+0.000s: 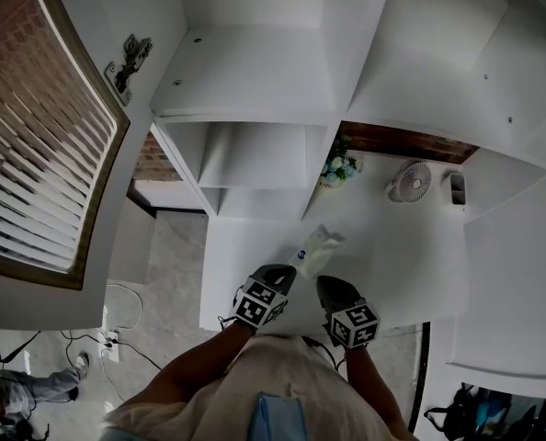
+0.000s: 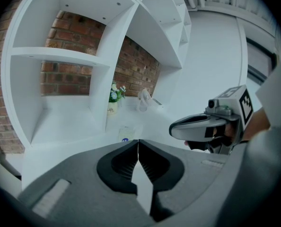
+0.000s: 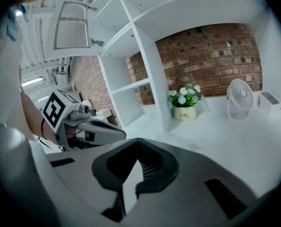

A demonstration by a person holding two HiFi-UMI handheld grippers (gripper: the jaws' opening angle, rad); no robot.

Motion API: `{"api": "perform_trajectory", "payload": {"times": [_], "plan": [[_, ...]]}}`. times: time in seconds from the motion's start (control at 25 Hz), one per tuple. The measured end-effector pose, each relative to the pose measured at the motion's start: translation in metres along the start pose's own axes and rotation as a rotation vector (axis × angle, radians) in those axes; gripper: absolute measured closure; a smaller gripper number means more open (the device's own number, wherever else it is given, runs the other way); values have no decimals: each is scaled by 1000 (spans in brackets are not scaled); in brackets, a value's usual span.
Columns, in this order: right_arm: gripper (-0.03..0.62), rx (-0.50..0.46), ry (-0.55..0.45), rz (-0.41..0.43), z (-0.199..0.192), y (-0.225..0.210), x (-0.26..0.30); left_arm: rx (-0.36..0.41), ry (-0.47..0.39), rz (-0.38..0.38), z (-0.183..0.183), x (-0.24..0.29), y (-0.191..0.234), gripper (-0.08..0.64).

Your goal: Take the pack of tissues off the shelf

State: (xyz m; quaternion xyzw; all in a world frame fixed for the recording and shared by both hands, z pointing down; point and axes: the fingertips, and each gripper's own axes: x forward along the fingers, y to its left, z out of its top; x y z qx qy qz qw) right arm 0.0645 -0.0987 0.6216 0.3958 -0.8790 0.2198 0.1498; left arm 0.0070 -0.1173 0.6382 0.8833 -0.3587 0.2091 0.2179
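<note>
Head view inspection: found pack of tissues (image 1: 321, 249) lying flat on the white shelf board (image 1: 420, 255), untouched.

Observed left gripper (image 1: 286, 272) and right gripper (image 1: 326, 286) side by side at the board's near edge, both pointing toward the pack. Confirmed in left gripper view: jaws pressed together, nothing between them, pack just beyond the tips. Confirmed in right gripper view: jaws likewise closed and empty. Noted pack nearer the left gripper, no contact seen. Recorded further back on the same board a potted flower (image 1: 339, 168) beside the upright divider (image 1: 319, 168), a small white fan (image 1: 409, 181) to its right, a small white box (image 1: 457, 188) past the fan, all against a brick wall (image 1: 402, 142). Logged a louvred cabinet door (image 1: 34, 127) standing open at upper left.
</note>
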Motion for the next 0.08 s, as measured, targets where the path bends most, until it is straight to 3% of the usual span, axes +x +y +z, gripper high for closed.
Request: {"api": "perform_trajectory", "payload": {"times": [0.08], "plan": [[577, -1, 1, -2, 0, -1, 0, -4, 1, -1, 0, 0, 0, 546]]}}
